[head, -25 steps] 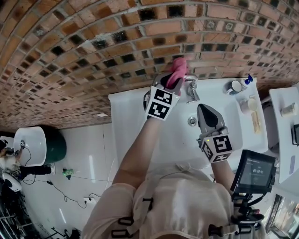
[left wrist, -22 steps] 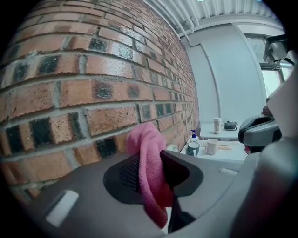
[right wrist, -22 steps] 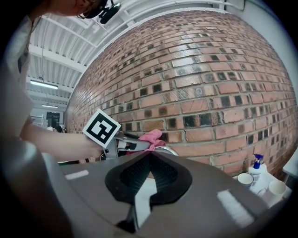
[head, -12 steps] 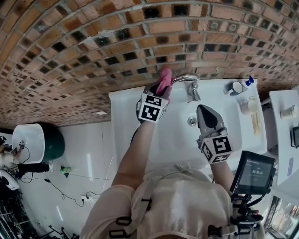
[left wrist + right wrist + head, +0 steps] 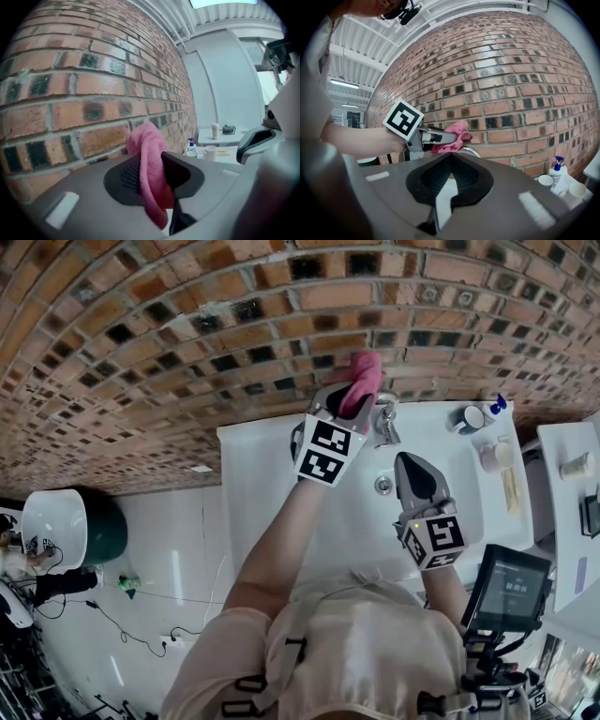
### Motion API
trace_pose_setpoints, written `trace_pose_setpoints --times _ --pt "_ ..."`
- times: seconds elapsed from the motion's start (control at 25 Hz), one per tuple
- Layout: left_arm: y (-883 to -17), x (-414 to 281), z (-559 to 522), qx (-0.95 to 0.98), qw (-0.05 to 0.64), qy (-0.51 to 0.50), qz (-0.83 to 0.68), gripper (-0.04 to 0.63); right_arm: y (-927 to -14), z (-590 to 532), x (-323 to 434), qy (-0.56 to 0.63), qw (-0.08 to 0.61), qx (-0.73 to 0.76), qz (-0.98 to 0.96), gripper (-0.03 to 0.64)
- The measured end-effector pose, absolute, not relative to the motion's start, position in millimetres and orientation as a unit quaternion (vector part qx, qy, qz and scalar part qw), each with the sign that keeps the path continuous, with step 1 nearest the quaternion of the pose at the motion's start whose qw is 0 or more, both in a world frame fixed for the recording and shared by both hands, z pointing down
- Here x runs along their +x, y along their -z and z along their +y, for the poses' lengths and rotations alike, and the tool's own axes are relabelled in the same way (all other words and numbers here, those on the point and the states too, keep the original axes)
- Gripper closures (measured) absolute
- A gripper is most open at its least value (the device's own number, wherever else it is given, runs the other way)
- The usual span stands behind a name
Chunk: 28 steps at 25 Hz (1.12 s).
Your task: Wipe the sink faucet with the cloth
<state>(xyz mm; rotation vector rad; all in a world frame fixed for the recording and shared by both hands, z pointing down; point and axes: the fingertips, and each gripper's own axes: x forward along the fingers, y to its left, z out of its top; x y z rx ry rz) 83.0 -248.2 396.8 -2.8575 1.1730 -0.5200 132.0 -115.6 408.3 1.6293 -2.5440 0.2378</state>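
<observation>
A pink cloth point(image 5: 363, 378) is pinched in my left gripper point(image 5: 351, 396), which is shut on it. It is held up against the brick wall, over the top of the chrome faucet point(image 5: 385, 422). In the left gripper view the cloth point(image 5: 146, 146) drapes down between the dark pads point(image 5: 129, 174), hiding the faucet. The right gripper view shows the cloth point(image 5: 461, 128) resting above the curved spout point(image 5: 471, 151). My right gripper point(image 5: 409, 459) hovers over the white sink point(image 5: 272, 493) near the drain, shut and holding nothing; its tips point(image 5: 450, 157) meet.
The brick wall point(image 5: 187, 343) stands right behind the faucet. A cup point(image 5: 472, 415), a blue-topped pump bottle point(image 5: 497, 402) and another cup point(image 5: 498, 452) sit on the sink's right ledge. A screen point(image 5: 511, 583) is at lower right, with a white side table point(image 5: 572, 457) beyond.
My left gripper slid the cloth leftward along the spout half a second ago, then came back right and a little higher over the faucet. The right gripper has stayed put.
</observation>
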Motion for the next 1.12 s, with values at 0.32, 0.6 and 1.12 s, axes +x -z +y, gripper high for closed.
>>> trace_pose_setpoints --times 0.32,0.6,1.12 --pt "-438 64 -250 -0.899 0.000 0.201 0.389 0.486 -413 -117 142 -0.084 0.059 0.545 -0.832 0.635" --pt "-503 15 -251 -0.871 -0.079 0.242 0.420 0.488 -422 -115 130 -0.092 0.065 0.531 -0.840 0.635" --pt "-411 66 -238 -0.902 -0.046 0.118 0.413 0.488 -421 -115 135 -0.092 0.065 0.535 -0.838 0.635"
